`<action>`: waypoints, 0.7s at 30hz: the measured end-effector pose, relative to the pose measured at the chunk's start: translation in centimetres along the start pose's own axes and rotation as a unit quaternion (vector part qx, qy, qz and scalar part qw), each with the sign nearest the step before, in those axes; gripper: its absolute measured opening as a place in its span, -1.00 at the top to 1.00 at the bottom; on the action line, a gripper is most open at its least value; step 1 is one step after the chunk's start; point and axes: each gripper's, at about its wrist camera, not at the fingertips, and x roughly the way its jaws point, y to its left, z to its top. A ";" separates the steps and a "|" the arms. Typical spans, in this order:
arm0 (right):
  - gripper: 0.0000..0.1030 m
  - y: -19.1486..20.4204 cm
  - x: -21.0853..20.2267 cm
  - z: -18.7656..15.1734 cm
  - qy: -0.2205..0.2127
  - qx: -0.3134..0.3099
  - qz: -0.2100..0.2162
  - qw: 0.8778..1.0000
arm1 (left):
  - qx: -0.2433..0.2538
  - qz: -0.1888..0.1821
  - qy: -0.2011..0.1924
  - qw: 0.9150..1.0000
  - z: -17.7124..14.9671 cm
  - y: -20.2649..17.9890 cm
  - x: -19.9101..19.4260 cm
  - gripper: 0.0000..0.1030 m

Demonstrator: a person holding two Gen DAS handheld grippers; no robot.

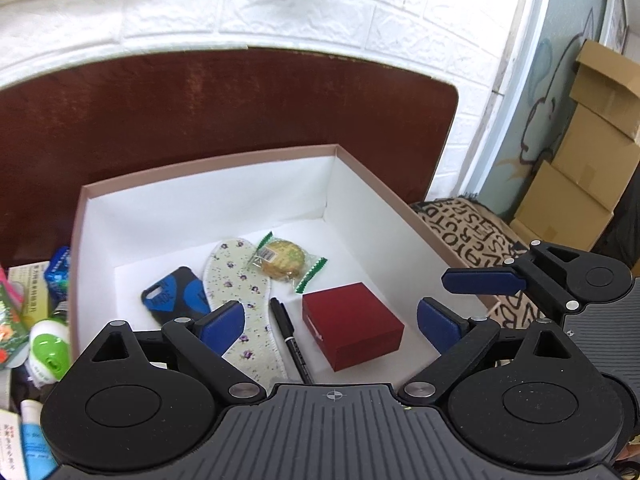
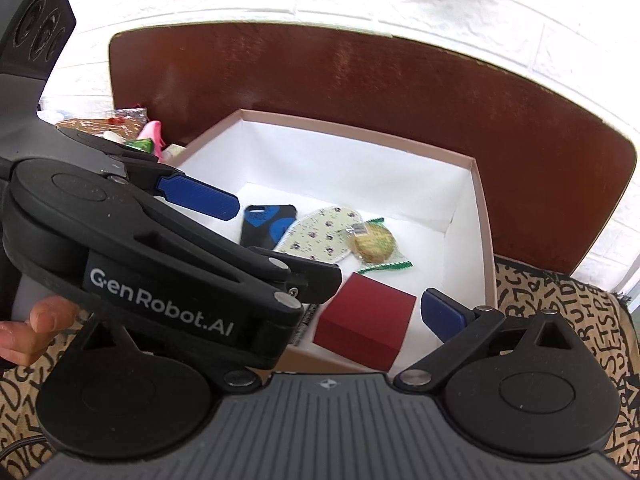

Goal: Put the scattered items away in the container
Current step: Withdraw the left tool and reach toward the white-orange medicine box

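Box [image 1: 208, 162]: pinkish rim, white inside, sits on a letter-print cloth [image 1: 476, 224] against a dark brown headboard-like panel [image 1: 240, 100]. Inside, all flat on the floor of the box: phone case [image 1: 172, 294] black/blue at left, floral insole [image 1: 240, 280] just beside it, wrapped cookie [image 1: 284, 258] overlapping the insole's far end, black marker [image 1: 290, 340] alongside the insole, dark red box [image 1: 352, 326] right of the marker. Still outside, left of the box wall: green-white gadget [image 1: 50, 348], blue packet [image 1: 58, 272], tubes and cartons, bunched together. Left tongs [image 1: 330, 322] spread wide, nothing between the pads, angled down over the near part of the box above marker and red box. Right tongs [image 2: 312, 304] also wide and empty, pointing down at the box's near right corner; only the right pad [image 2: 442, 314] is visible, the left tongs' body crosses in front. A thumb [image 2: 44, 316] grips the left handle.
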 end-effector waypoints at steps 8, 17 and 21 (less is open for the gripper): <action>-0.97 3.3 -2.9 0.3 -0.023 -0.028 -0.002 0.999 | -0.004 0.010 -0.026 1.000 -1.2 -0.1 -4.0 -0.93; -0.97 8.3 -5.5 -0.8 -0.063 -0.012 0.026 0.998 | -0.023 0.051 -0.070 0.996 -5.0 1.1 -9.8 -0.94; -0.97 10.9 -6.0 -1.8 -0.080 0.008 0.054 0.995 | -0.052 0.065 -0.082 0.993 -7.8 2.6 -12.1 -0.96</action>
